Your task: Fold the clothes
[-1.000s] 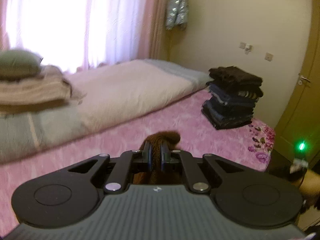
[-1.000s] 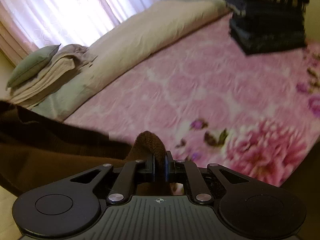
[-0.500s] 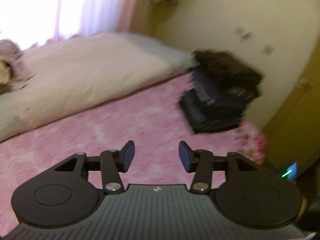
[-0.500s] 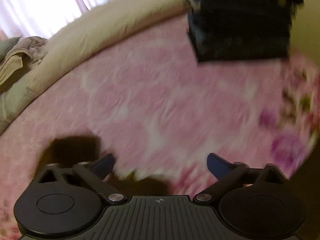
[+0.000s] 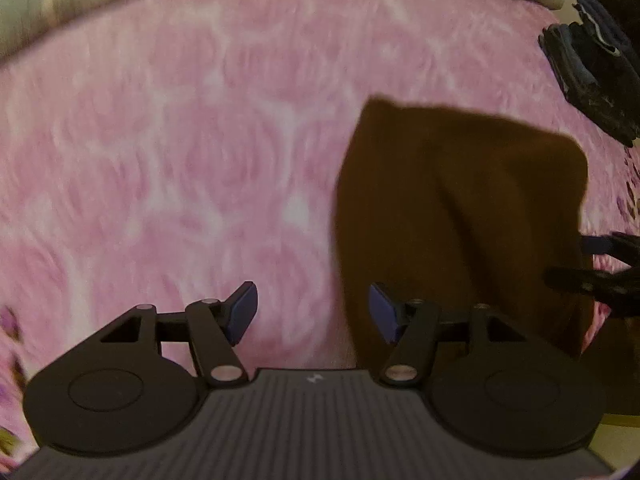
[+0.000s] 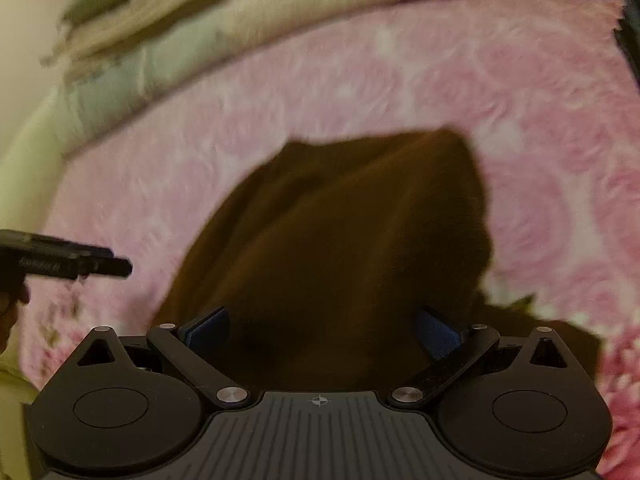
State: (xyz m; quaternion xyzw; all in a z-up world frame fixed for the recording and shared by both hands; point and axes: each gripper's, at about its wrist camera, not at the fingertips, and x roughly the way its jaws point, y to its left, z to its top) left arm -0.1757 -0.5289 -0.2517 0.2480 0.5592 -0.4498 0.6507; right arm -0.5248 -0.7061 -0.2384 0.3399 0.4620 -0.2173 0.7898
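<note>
Garment: a brown garment lies on the pink bed, near its foot edge.
Left tongs: spread apart, holding nothing.
Right tongs: spread wide, empty, above the garment.
Stack: dark folded clothes nearby.

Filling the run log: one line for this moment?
left gripper open | right gripper open | brown garment on pink blanket
</note>
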